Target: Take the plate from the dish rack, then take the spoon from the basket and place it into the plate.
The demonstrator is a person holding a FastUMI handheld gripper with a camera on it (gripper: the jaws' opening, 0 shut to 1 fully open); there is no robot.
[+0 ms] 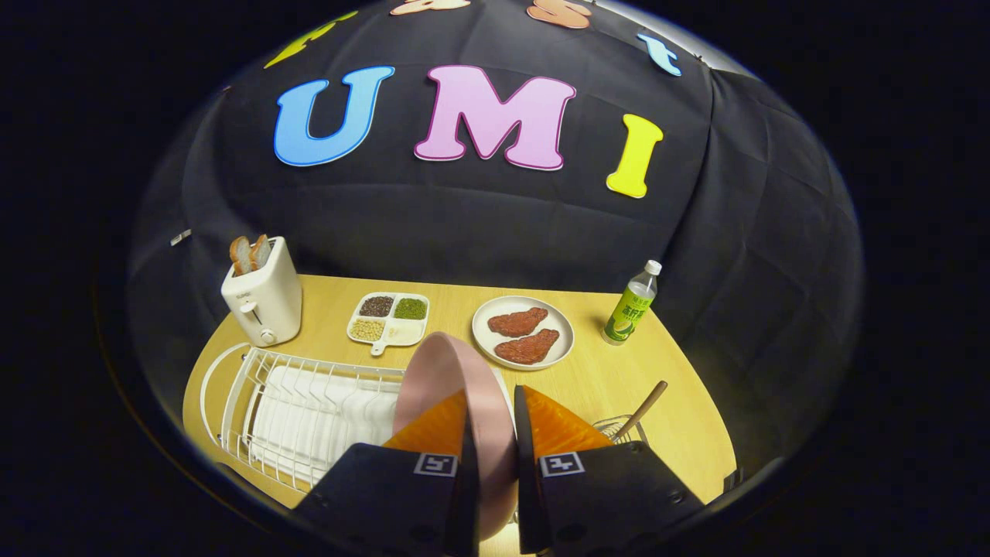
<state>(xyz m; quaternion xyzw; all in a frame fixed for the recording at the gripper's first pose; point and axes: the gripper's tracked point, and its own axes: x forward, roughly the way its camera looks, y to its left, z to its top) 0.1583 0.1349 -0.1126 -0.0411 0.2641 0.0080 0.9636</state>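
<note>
A pink plate [464, 379] stands on edge between the two fingers of the gripper [492, 410], which are closed narrowly on its rim, one pressing each face. The plate hangs just above the near end of the white wire dish rack [294, 410], apparently lifted clear of the slots. Beside the rack, beyond the right finger, a wooden-handled spoon [648, 406] leans out of a wire basket [615, 427]. Farther from the rack sit a toaster [263, 302] with bread, a divided tray [389, 319] of beans and grains, a white plate [524, 333] with two pieces of meat, and a green bottle [633, 305]. The step in hand appears to be carrying the plate off the rack; doing it well probably means keeping the squeeze steady, raising the plate clear of the wires before swinging it sideways, then laying it flat on the bare wooden table [681, 433] beside the rack, short of the basket.
</note>
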